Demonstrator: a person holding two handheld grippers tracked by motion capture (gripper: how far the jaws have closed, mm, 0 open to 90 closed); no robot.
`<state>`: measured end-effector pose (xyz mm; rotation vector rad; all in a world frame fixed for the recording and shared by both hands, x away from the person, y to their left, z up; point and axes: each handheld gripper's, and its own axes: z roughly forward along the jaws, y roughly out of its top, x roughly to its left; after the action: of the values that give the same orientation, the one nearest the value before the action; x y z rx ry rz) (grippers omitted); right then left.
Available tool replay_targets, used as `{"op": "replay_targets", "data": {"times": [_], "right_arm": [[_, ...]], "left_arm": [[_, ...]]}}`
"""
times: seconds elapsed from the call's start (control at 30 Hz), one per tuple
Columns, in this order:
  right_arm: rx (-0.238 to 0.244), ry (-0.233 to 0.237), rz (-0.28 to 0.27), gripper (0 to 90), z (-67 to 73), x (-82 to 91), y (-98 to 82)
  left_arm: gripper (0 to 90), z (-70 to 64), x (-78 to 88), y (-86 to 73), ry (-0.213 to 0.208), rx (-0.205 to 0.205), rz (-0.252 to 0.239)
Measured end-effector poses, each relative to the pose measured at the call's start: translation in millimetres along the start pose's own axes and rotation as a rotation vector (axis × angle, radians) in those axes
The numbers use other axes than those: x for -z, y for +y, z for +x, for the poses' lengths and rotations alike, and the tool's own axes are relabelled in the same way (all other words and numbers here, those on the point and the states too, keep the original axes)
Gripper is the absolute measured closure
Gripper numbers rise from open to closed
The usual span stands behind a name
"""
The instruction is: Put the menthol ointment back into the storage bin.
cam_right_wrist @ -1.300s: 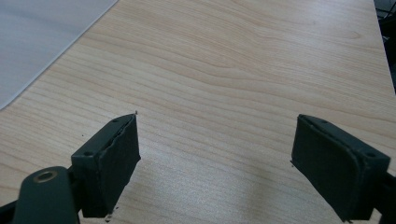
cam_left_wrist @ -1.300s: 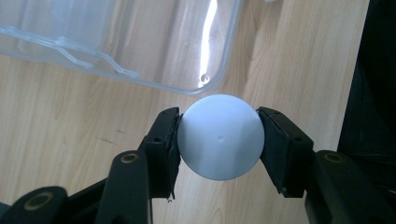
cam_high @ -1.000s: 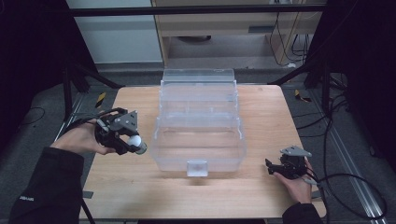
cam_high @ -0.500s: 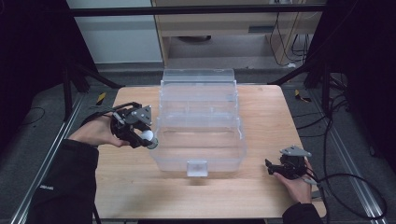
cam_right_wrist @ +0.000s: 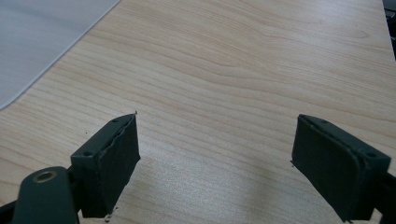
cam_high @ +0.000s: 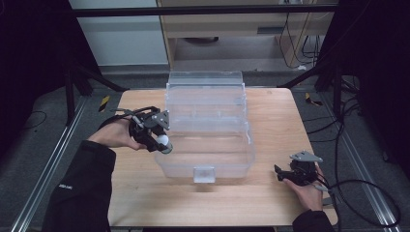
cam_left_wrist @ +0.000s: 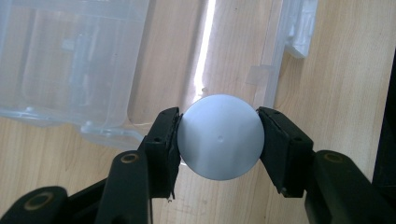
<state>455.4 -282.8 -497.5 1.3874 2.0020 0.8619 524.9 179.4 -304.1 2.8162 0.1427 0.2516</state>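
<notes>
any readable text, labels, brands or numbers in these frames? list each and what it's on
No text reads clearly in any view.
Sleeve of the person's left arm: a small white mark, too small and blurred to read.
Clear plastic box, white ball in the left gripper, right gripper, wooden table: no markings.

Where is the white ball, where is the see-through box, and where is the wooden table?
white ball [cam_left_wrist: 220,136], left gripper view, the middle of its round face, held between the jaws.
see-through box [cam_high: 204,175], high view, the latch on its front wall.
wooden table [cam_right_wrist: 261,60], right gripper view, bare wood ahead of the jaws.
</notes>
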Motion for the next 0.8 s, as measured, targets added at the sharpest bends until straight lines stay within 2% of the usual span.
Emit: {"op": "replay_targets", "data": {"times": [0.07,0.8], "right_arm": [[0.000,0.001,0.001,15.1,0.1,-0.2,0.0],[0.013,0.013,0.009,15.2,1.8,-2.1,-0.7]], "left_arm": [[50.1,0.9,-4.6,0.4,-0.005,-0.010,0.003],[50.1,6.5,-44.7,-8.2,-0.053,0.019,0.030]]}}
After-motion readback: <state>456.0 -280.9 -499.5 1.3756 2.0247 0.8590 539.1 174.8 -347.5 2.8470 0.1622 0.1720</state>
